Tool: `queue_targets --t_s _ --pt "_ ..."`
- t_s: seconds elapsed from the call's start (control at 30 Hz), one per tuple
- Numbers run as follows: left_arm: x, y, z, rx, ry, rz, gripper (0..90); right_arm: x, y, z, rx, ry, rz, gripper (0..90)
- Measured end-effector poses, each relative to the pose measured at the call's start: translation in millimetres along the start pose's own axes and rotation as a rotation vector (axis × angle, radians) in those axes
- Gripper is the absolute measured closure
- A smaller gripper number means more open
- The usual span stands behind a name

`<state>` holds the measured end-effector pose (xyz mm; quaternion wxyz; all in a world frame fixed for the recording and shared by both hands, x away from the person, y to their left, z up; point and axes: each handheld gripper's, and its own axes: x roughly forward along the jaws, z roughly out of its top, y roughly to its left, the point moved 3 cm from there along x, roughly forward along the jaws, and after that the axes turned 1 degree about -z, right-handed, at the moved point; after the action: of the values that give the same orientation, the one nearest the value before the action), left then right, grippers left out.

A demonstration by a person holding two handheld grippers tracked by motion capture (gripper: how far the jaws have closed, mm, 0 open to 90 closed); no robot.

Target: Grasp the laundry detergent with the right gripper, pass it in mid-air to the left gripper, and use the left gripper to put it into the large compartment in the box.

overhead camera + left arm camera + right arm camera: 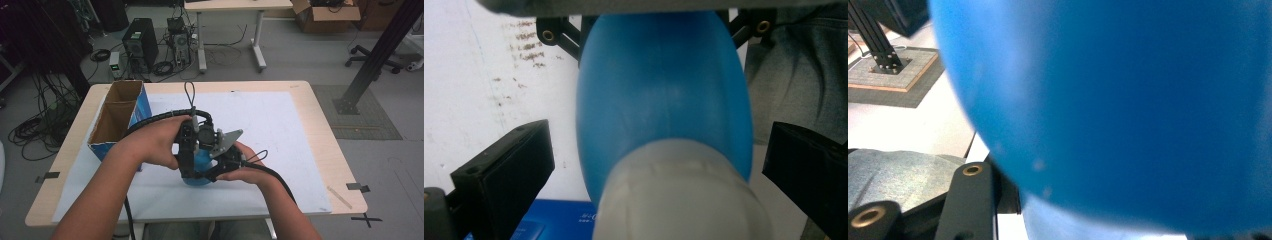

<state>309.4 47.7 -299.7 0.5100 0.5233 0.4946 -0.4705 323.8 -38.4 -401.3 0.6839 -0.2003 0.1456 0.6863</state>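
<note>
In the high view, the blue bottle [199,167] was mostly hidden behind the left gripper [189,172] and right gripper [212,175]. In the left gripper view, the bottle's white cap [681,195] was blurred and cut off by the bottom edge. In the right gripper view, the bottle was blurred, overrunning the top and right edges.

Blue bottle [664,95] with off-white cap [681,195], black jaws on both grippers, grey plate [226,141] on right gripper [220,167], left gripper [189,150] black, white mat [280,130] marked with brown smudges, light wood table [325,135], blue carton [120,117] lined brown.
</note>
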Motion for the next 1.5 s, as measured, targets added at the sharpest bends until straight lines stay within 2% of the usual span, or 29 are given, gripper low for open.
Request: queue_targets --t_s 0.07,0.23,0.53,0.57,0.6,0.63,0.67,0.7,1.1,1.17,1.2,1.27,1.3,1.5 --pt "0.0 0.1 0.0 -0.003 0.002 0.002 0.4 -0.2 -1.1 0.5 -0.017 0.005 -0.005 45.6" --pt "0.2 -0.2 0.9 -0.007 0.001 0.011 1.3 0.0 -1.9 0.9 -0.023 0.005 -0.009 45.6" --pt "0.3 -0.9 2.9 -0.012 -0.007 0.009 6.8 0.3 -0.9 1.2 -0.008 0.007 0.002 45.5" --pt "0.3 -0.8 2.9 -0.011 -0.008 0.011 8.1 0.4 1.1 2.2 0.015 0.0 0.014 45.5" --pt "0.3 -0.8 2.9 -0.011 -0.008 0.011 8.6 0.4 1.1 2.5 0.016 0.0 0.014 45.5" --pt "0.4 -0.6 2.9 -0.012 -0.007 0.01 9.5 0.1 -1.5 1.9 -0.015 0.007 0.004 45.5" --pt "0.4 -0.6 2.9 -0.012 -0.007 0.01 10.4 0.1 -1.5 1.9 -0.015 0.007 0.004 45.5" --pt "0.5 -0.4 2.7 -0.012 -0.003 0.008 11.0 0.6 0.4 3.1 0.011 -0.006 0.009 45.5" --pt "-0.1 0.4 1.3 -0.021 -0.008 0.017 16.9 1.4 -0.4 4.0 0.014 -0.008 0.003 45.5" --pt "-0.6 0.7 1.0 -0.021 -0.009 0.018 18.0 1.2 -0.6 3.9 0.012 -0.008 0.004 45.5" --pt "-0.7 0.7 1.1 -0.021 -0.01 0.019 18.4 0.8 -2.8 3.3 -0.013 0.001 -0.007 45.5" --pt "-0.3 0.8 1.2 -0.022 -0.007 0.019 18.9 0.9 -2.6 3.5 -0.011 -0.001 -0.007 45.5" --pt "0.1 0.8 1.3 -0.021 -0.005 0.02 19.0 1.1 -0.4 4.3 0.011 -0.009 0.007 45.4" --pt "0.1 0.7 1.2 -0.02 -0.008 0.018 22.9 1.1 0.1 5.1 0.017 -0.013 0.006 45.4"
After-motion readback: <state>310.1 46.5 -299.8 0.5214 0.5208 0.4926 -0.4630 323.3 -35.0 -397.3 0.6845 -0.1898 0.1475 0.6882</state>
